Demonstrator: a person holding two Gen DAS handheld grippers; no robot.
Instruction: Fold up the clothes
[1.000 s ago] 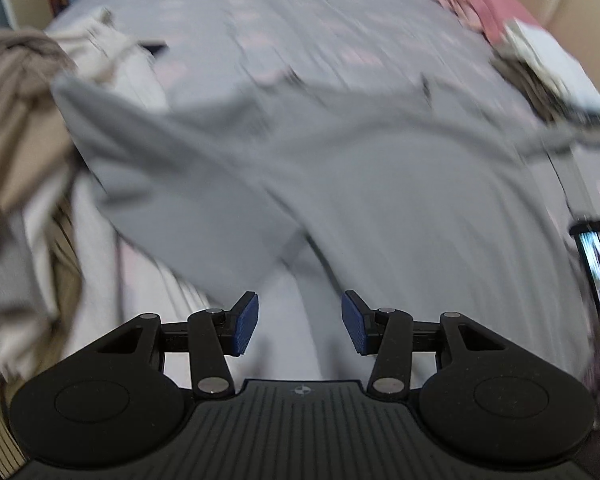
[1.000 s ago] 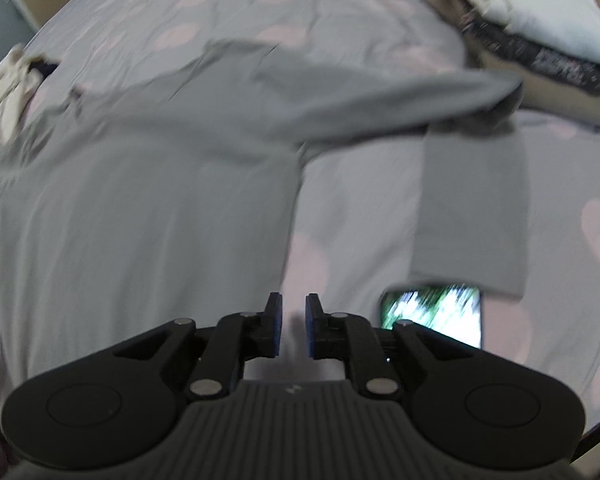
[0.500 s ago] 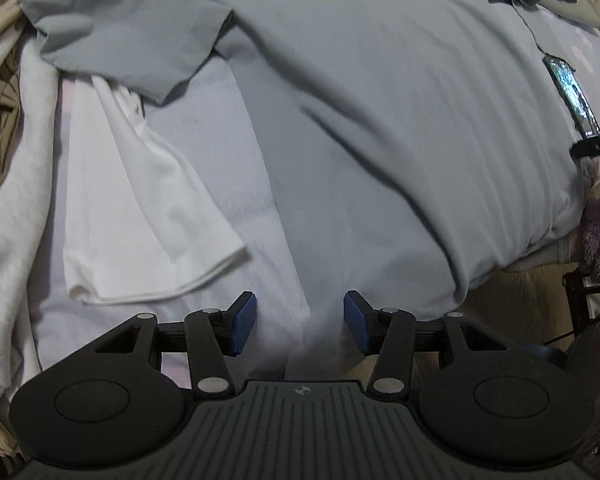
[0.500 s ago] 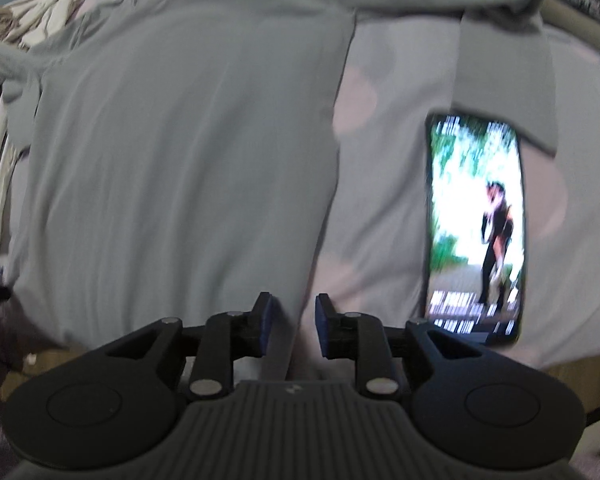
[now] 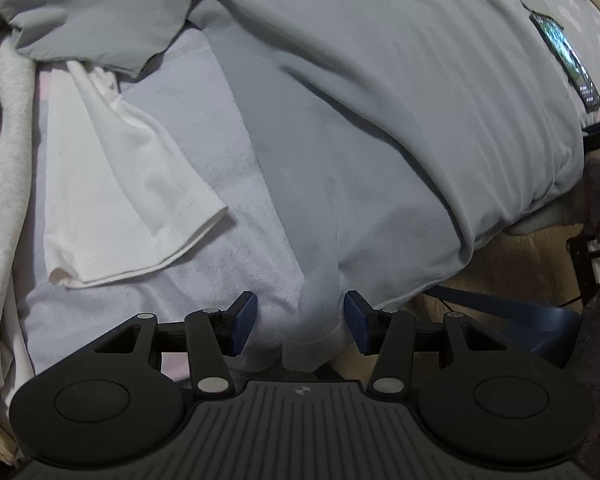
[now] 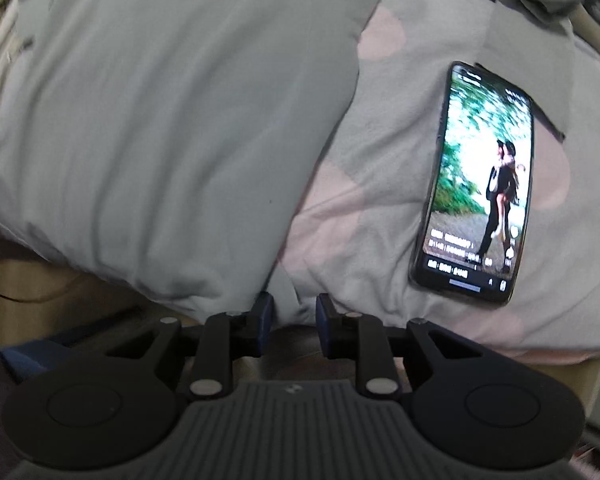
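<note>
Left gripper (image 5: 300,322) has its blue pads spread wide, and a bunched bit of the grey t-shirt (image 5: 380,100) hem sits in the gap between them without either pad pressing on it, so nothing's actually pinched. Right gripper (image 6: 294,320) is parted too, just narrower, with a fold of that same shirt's edge poking up between the pads; can't honestly tell if it touches them.

The shirt itself is laid out flat across the bed, filling most of the left wrist view from about 12 round to 3 o'clock, its bottom hem draped over the near mattress edge. One short sleeve (image 5: 96,16) sticks out at 10 o'clock. Under that sleeve lies a white t-shirt (image 5: 120,184), its own sleeve pointing toward 5 o'clock, and more pale clothes are heaped along the 9 o'clock edge.

In the right wrist view, a phone (image 6: 480,184) with a video showing on screen rests on the grey-and-pink bedsheet (image 6: 380,208) at 3 o'clock, beside the shirt's side edge but not touching it
</note>
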